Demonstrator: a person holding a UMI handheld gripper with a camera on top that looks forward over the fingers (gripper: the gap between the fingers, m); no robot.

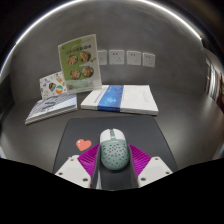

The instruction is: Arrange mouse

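Observation:
A pale grey-green mouse (112, 150) with a dotted shell and a white front lies lengthwise between my fingers. My gripper (112, 162) is shut on the mouse, with both magenta pads (86, 159) against its sides. Under it is a black mouse mat (130, 131) on the dark table. A small pink heart (83, 144) lies on the mat just left of the mouse. I cannot tell whether the mouse rests on the mat or is lifted a little off it.
Beyond the mat lie a white and blue book (122, 97) and, to its left, a flat illustrated book (50, 104). A green illustrated booklet (80, 58) stands against the wall. White wall sockets (127, 57) are behind.

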